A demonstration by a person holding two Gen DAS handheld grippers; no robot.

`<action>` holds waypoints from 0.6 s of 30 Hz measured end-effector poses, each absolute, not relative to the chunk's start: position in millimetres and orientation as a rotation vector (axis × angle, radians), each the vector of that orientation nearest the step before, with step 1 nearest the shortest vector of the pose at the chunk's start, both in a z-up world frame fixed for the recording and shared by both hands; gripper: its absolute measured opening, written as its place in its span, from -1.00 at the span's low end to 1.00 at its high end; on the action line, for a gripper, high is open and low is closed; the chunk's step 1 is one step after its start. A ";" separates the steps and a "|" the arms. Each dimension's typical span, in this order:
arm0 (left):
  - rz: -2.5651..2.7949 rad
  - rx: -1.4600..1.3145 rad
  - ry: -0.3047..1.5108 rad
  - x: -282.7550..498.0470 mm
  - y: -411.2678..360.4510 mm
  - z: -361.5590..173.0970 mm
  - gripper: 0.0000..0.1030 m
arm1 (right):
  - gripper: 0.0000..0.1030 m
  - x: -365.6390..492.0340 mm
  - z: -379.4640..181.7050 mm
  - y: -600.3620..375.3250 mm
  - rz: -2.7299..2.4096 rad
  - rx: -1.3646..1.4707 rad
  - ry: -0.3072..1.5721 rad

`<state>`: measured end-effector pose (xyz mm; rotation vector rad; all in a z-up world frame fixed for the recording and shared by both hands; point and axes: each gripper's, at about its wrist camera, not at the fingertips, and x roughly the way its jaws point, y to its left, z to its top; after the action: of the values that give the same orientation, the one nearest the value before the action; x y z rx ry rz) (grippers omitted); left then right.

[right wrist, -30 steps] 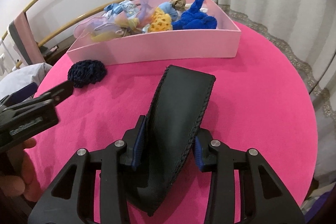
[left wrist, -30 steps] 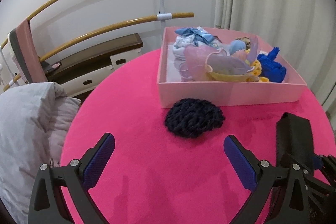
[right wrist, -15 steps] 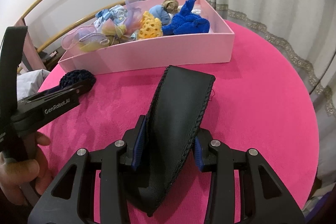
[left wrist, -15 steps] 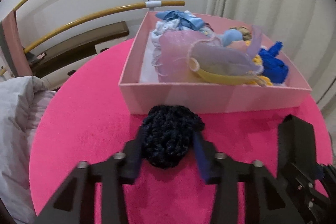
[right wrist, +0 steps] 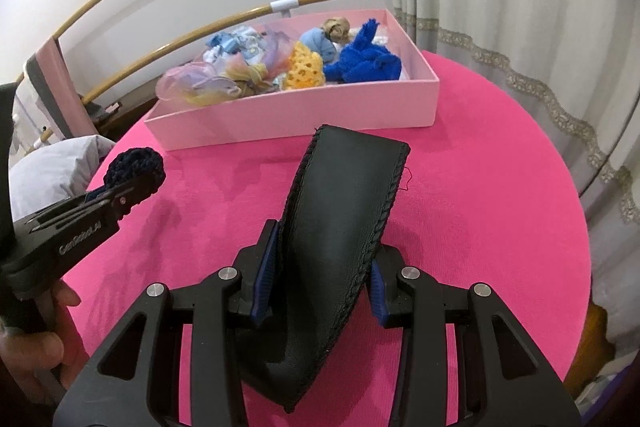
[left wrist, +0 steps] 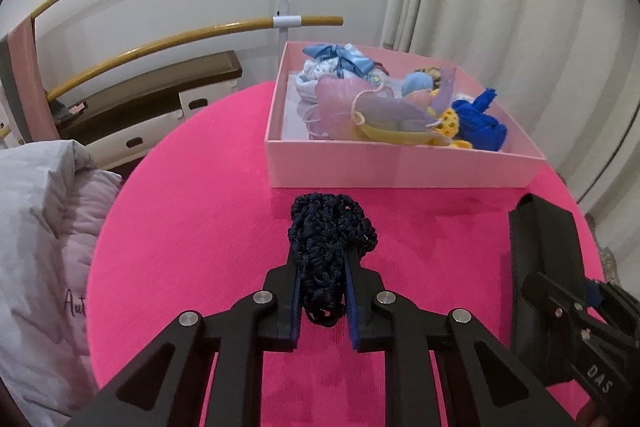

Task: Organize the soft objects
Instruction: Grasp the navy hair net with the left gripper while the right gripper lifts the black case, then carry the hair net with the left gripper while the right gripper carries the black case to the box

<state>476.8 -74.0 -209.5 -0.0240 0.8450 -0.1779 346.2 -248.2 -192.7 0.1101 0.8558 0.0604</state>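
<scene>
On the pink round table (left wrist: 192, 211), my left gripper (left wrist: 323, 291), wide open a second ago, has clamped shut on the dark knitted scrunchie (left wrist: 328, 239); my right gripper (right wrist: 320, 291) holds the black pouch (right wrist: 340, 211). Both can go into the pink box (left wrist: 400, 167) next.

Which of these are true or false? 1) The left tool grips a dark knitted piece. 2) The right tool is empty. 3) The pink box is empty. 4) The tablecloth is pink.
1) True: the left tool is shut on the dark navy knitted piece.
2) False: the right tool holds a black stitched leather pouch.
3) False: the pink cardboard box holds colourful soft items, such as a blue knitted piece.
4) True: the round table's bright pink cloth.
</scene>
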 end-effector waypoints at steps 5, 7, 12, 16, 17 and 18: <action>-0.181 -0.010 0.818 451.1 -71.1 -194.0 -0.72 | -0.29 335.6 -181.9 -245.2 0.068 0.101 0.835; -0.181 0.000 0.813 440.3 -71.0 -189.7 -0.72 | -0.29 332.2 -179.0 -244.3 0.069 0.097 0.829; -0.183 -0.004 0.816 417.2 -67.5 -181.0 -0.72 | -0.29 324.4 -173.9 -242.2 0.073 0.093 0.818; -0.187 0.000 0.804 403.6 -66.8 -170.4 -0.72 | -0.29 318.6 -169.7 -242.0 0.076 0.095 0.808; -0.189 0.000 0.802 402.0 -66.2 -167.8 -0.72 | -0.29 317.0 -168.1 -242.4 0.076 0.096 0.805; -0.190 0.001 0.797 397.4 -65.6 -164.5 -0.72 | -0.29 316.3 -167.2 -242.7 0.076 0.095 0.802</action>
<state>397.4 -65.6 -164.5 0.0006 0.7973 -0.1905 316.3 -242.7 -167.2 0.0951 0.8021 0.0757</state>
